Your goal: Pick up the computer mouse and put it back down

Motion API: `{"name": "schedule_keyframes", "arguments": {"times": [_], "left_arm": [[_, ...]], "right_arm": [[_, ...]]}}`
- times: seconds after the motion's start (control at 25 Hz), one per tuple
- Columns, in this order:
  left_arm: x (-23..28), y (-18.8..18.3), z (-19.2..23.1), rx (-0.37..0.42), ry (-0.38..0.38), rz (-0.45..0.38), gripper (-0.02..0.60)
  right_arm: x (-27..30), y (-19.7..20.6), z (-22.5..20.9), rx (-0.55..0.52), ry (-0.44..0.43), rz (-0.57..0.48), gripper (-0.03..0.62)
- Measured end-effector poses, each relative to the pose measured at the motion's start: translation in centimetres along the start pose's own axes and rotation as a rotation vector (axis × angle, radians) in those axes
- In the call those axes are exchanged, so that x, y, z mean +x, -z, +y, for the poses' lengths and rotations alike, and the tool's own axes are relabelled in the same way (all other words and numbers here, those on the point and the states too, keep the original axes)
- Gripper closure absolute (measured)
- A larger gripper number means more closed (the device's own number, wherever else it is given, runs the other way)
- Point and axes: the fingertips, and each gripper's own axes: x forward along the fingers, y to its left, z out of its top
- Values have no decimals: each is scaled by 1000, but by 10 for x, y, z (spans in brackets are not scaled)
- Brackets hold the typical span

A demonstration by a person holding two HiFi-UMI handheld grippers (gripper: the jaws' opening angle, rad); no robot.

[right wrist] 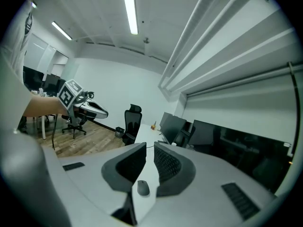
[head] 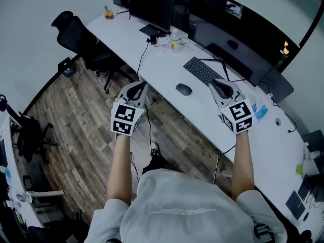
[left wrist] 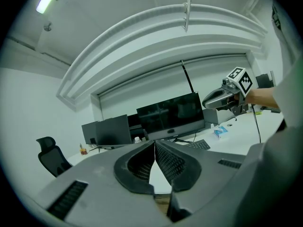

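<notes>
White desk (head: 162, 67) stretches beneath and ahead of both claws. The right claw (right wrist: 150, 146) hangs above it with its jaws a narrow slit apart and nothing between them. Seen along those jaws, the dark mouse (right wrist: 143, 188) lies flat on the desk below the slit, untouched. In the head view the mouse sits just to the left of that claw's tips, between the two claws, and a black keyboard (head: 202, 71) lies just ahead of the tips.

The left claw (left wrist: 155, 145) is pressed together at the tips (a wedge of gap opens only farther back) and pinches nothing. It hovers at the desk's near edge, partly over the wooden floor (head: 76, 115), with the mouse to its right and a little ahead. Farther ahead of the left claw stand a dark monitor (head: 152, 6) and a small bottle (head: 175, 40). A black office chair (head: 76, 32) is off to its left.
</notes>
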Motion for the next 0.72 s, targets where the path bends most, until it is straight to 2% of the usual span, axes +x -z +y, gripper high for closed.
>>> {"name": "schedule_keyframes", "arguments": {"times": [0.2,0.44,0.72], "left_arm": [[36,15,48,-14,29,8,568],[74,38,98,-39,79,28,568],[114,67,136,-70,133,53,568]], "right_arm": [[55,-3,-8,22,-12,35,484],[114,6,-10,21,-24,144,400],[179,48,-8,64,-54,278,361]]}}
